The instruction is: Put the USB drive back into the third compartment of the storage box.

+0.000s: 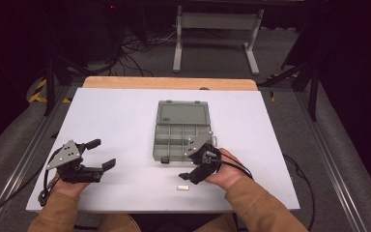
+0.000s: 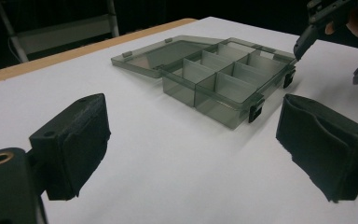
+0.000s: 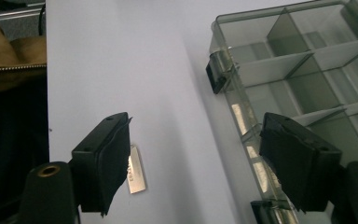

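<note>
Right gripper (image 3: 193,158) over table (image 1: 116,121), jaws wide, nothing held; small silver metal piece (image 3: 136,175) flat just beside one pad, near organiser box (image 3: 289,70). Risk judged: thin piece skidding off a pad, or other jaw catching box wall. Left gripper (image 1: 99,153) wide open, idle.

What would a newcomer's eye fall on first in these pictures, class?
Probably the grey see-through compartment box lying open in the middle of the white table, its lid folded back flat and its compartments bare. Next, the small silver metal piece on the table in front of it, with the open right gripper just above it. The left gripper hangs open over the table's left part.
</note>
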`<state>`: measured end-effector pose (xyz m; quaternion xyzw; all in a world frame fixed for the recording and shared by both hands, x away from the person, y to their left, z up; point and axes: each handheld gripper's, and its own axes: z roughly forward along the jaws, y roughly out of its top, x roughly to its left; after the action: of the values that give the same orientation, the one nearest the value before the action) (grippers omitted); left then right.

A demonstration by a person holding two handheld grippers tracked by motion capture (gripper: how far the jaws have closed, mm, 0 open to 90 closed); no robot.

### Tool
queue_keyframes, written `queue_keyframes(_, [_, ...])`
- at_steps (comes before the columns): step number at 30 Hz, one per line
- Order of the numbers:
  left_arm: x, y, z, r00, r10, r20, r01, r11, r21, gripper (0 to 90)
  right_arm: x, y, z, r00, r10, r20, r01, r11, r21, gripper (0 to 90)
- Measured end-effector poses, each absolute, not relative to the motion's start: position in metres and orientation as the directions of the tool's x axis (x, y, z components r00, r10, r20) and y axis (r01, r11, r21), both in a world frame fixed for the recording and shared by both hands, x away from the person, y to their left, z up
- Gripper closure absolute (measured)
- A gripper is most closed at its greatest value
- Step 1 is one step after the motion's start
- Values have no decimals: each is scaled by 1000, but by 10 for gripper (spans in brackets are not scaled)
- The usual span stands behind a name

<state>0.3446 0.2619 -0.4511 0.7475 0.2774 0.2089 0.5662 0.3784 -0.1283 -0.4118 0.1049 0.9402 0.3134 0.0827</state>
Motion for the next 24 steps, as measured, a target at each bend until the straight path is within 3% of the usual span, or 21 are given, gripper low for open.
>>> queue_keyframes(24, [345, 262, -452, 758, 653, -1, 181, -209, 961, 104, 364, -107, -439, -984, 165, -61, 119, 879, 462, 348])
